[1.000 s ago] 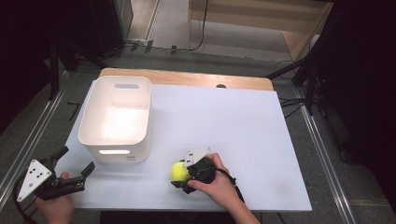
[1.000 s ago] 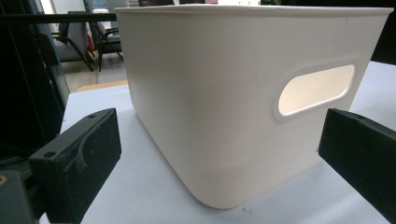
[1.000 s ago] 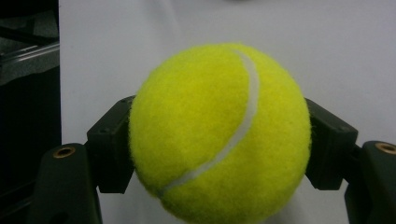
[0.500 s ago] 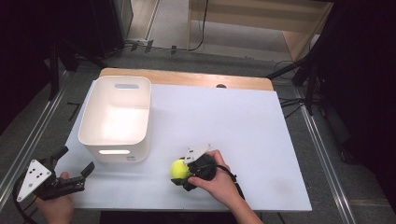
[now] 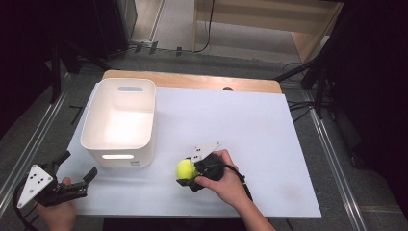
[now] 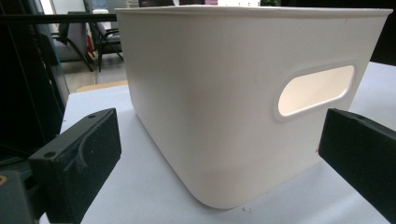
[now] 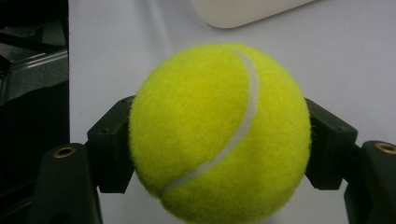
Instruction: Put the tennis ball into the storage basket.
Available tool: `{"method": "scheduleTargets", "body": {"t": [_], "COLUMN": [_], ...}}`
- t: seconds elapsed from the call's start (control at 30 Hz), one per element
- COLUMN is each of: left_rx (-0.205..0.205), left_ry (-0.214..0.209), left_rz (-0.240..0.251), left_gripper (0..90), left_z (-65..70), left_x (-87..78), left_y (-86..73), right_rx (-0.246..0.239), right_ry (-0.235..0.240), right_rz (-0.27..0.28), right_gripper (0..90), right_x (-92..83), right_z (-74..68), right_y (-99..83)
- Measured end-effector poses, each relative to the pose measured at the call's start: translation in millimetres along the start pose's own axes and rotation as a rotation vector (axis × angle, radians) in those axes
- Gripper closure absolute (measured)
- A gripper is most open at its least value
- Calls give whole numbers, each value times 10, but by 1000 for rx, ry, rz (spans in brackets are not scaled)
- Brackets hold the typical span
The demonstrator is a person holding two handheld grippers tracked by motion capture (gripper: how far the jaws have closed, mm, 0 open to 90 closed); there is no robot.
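A yellow tennis ball [image 5: 185,169] is near the front middle of the white table, with my right gripper [image 5: 188,174] shut on it and a hand behind. In the right gripper view the tennis ball [image 7: 219,133] sits between both black jaws of the right gripper [image 7: 219,144], which press its sides. A white plastic bin [image 5: 120,120] with handle slots stands at the left, its inside bare. My left gripper [image 5: 78,164] is open at the front left corner, pointing at the bin. In the left gripper view the bin [image 6: 224,93] is close ahead of the left gripper [image 6: 219,158], whose jaws are wide apart.
The white table top [image 5: 250,130] stretches to the right of the bin, with a wooden strip [image 5: 192,82] along its back edge. Metal rails [image 5: 332,159] run along both sides. Dark stands and cables are on the floor behind.
My right gripper has shifted slightly away from the front edge with the tennis ball in it. The left gripper and the bin have not moved.
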State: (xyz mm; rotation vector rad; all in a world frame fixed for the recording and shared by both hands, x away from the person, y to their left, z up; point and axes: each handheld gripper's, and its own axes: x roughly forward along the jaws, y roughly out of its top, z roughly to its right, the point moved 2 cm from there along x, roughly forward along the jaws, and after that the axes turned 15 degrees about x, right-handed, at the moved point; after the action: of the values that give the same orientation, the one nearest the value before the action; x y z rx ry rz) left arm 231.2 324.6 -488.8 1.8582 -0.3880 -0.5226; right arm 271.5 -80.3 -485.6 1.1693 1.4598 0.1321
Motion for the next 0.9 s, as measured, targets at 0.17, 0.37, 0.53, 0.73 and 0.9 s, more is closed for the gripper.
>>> {"method": "scheduleTargets", "body": {"t": [0.17,0.37,0.53,0.73,0.9], "left_rx": [1,1,0,-3,-4], "left_ry": [0,-1,-1,-2,-1], "left_rz": [0,0,1,7,3], "left_gripper": [0,0,0,0,0], "left_z": [1,0,0,0,-1], "left_x": [0,1,-1,1,-4], "left_y": [0,0,0,0,1], "right_rx": [3,-1,-2,-3,2], "right_ry": [4,0,9,11,16], "right_rz": [11,16,18,22,29], "right_gripper": [239,240,240,241,241], "right_x": [-29,-58,-75,-100,-130], "right_z": [12,26,32,32,56], "right_y": [36,85,130,186,236]}}
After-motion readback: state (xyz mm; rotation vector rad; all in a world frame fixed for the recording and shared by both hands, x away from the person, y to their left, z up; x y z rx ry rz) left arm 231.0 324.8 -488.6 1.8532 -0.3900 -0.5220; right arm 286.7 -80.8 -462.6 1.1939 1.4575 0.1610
